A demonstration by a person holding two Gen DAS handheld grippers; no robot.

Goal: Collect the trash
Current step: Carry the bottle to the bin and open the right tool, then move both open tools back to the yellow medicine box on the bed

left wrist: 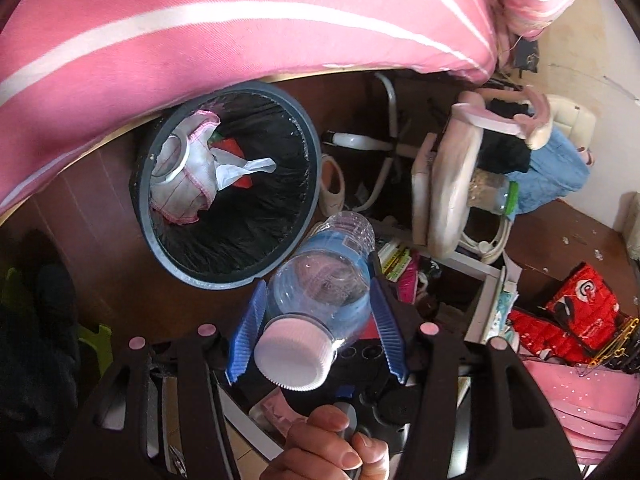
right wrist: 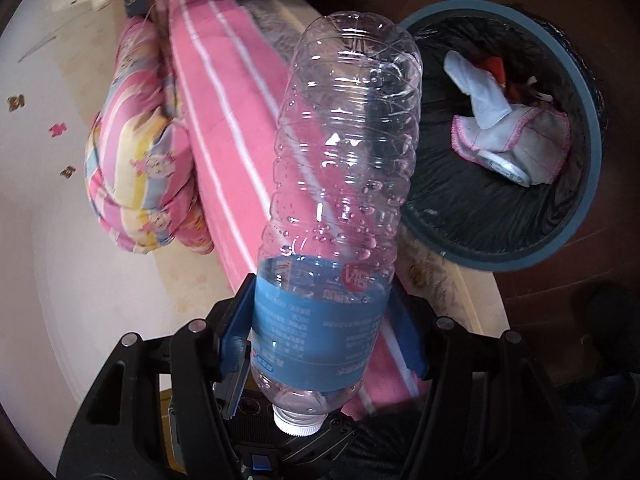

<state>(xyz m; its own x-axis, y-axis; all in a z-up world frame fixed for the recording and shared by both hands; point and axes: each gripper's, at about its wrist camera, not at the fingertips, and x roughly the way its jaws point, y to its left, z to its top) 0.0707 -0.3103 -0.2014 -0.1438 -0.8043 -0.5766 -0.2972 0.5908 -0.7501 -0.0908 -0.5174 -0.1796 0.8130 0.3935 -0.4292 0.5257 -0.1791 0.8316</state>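
Clear plastic fills both my grips: my left gripper (left wrist: 318,322) has its blue fingers (left wrist: 386,316) pinching a bottle (left wrist: 326,276) around its labelled middle, white cap (left wrist: 294,356) pointing back toward my hand (left wrist: 340,444). My right gripper (right wrist: 322,330) likewise clamps a second bottle (right wrist: 340,184) at its blue label, cap (right wrist: 298,424) down near the palm, ribbed base sticking out ahead of the fingertips.

From the left view, the bin (left wrist: 228,184) sits ahead and to the left of my fingertips, its black liner open, with a white cloth (left wrist: 184,176) and some tissue already inside. From the right view, the same bin (right wrist: 588,128) lies ahead and to the right of the fingertips, beside the pink striped mattress (right wrist: 224,120).

I judge this to be the carrying step, with both bottles picked up and neither yet over the opening. Next I should swing each bottle's far end across the rim, then spread the fingers so it drops inside rather than glancing off the edge.
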